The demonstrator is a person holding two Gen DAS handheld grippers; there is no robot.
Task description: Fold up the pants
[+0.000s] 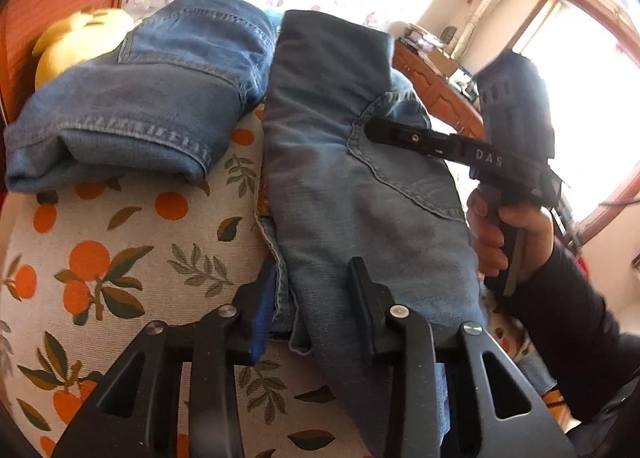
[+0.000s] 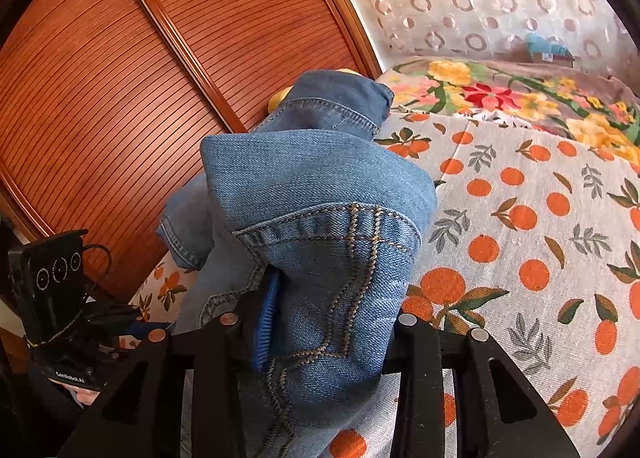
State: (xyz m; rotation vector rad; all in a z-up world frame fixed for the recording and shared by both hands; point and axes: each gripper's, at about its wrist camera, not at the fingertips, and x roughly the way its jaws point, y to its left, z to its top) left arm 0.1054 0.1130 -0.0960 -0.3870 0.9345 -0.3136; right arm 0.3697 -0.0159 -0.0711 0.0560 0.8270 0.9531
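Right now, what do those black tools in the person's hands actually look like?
Each is matte black metal: two fingers on linked bars with triangular cut-outs and silver rivets, blue ribbed pads inside. The right gripper has white letters "DAS" along its finger and a boxy dark camera block above. The right hand comes from a dark sleeve.

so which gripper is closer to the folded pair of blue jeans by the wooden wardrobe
Left. The left gripper sits on the side of the held jeans facing the folded blue jeans; the right gripper grips their far edge.
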